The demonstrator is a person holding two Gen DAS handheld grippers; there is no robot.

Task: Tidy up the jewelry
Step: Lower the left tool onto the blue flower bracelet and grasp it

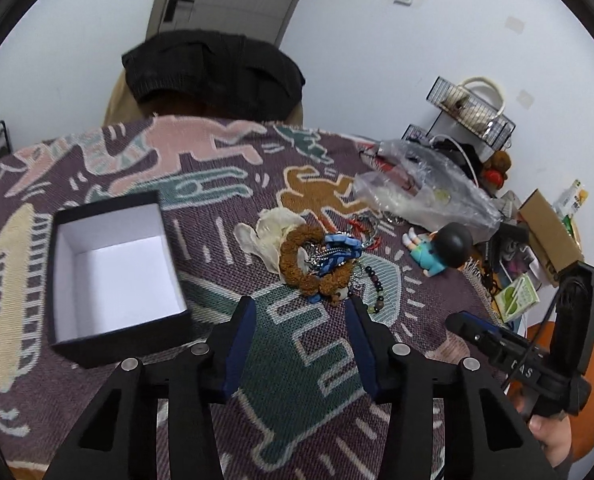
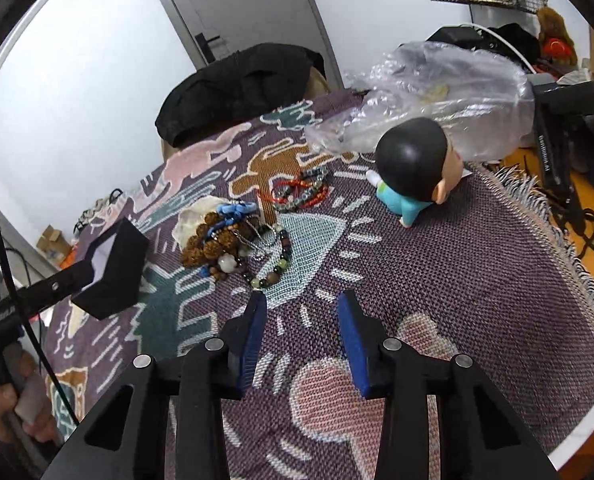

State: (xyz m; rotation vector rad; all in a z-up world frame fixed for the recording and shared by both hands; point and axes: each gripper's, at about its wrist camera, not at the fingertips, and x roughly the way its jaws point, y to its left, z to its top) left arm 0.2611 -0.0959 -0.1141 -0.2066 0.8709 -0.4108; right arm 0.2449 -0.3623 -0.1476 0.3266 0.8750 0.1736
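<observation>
An open black box [image 1: 113, 276] with a bare white inside stands on the patterned cloth, left of my left gripper [image 1: 301, 306]. That gripper is open with only cloth between its fingers, just short of the jewelry pile: a brown bead bracelet [image 1: 297, 260], a blue piece [image 1: 343, 246], a mixed-stone bracelet [image 1: 377, 292] and red cord bracelets [image 1: 367, 228]. In the right wrist view my right gripper [image 2: 303, 298] is open and holds nothing, close in front of the mixed-stone bracelet [image 2: 277, 264] and brown beads [image 2: 213, 244]. The red bracelets [image 2: 301, 190] lie farther back, and the box [image 2: 113, 280] is at the left.
A big-headed figurine [image 2: 413, 168] lies right of the pile, beside a crumpled clear plastic bag [image 2: 437, 92]. A pale cloth [image 1: 269, 232] lies under the pile's left side. Clutter and a cardboard box [image 1: 545, 232] crowd the table's right edge. A dark garment [image 1: 213, 72] hangs behind the table.
</observation>
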